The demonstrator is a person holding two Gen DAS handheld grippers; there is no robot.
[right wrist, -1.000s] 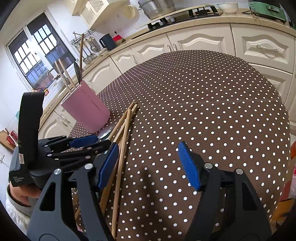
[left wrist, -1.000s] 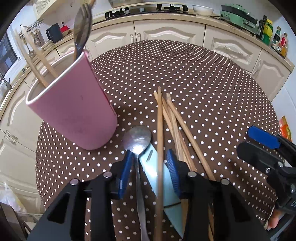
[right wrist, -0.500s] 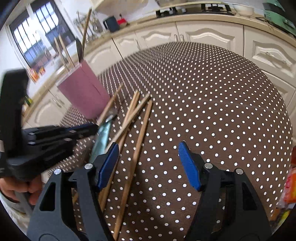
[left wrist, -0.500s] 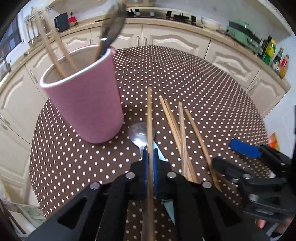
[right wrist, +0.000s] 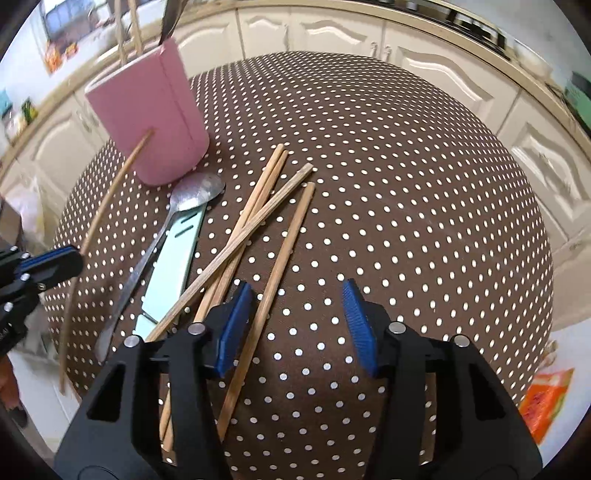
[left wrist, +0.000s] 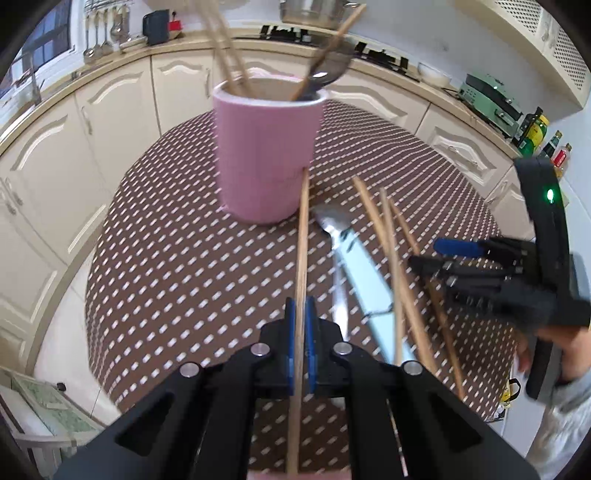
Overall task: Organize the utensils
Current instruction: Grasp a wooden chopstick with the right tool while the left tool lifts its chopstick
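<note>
My left gripper (left wrist: 300,332) is shut on one wooden chopstick (left wrist: 303,240), held off the table with its tip in front of the pink cup (left wrist: 266,155). Several chopsticks and a spoon stand in the cup. A metal spoon (left wrist: 332,221), a pale teal knife (left wrist: 365,280) and loose chopsticks (left wrist: 391,258) lie on the dotted tablecloth. My right gripper (right wrist: 297,325) hovers over the chopstick pile (right wrist: 255,218) with its jaws closing. One chopstick (right wrist: 280,273) lies between the jaws near the left pad, not pinched. The left gripper (right wrist: 74,258) with its chopstick (right wrist: 103,206) shows at the left edge.
The round table (right wrist: 406,184) drops away on all sides, with cream cabinets (left wrist: 110,110) close behind the cup. A hob and pots (left wrist: 314,33) sit on the counter. An orange packet (right wrist: 546,402) lies below the table at the right.
The left gripper shut on a chopstick, lifted it and swung toward the pink cup. The right gripper moved over the loose chopsticks and its jaws narrowed.
</note>
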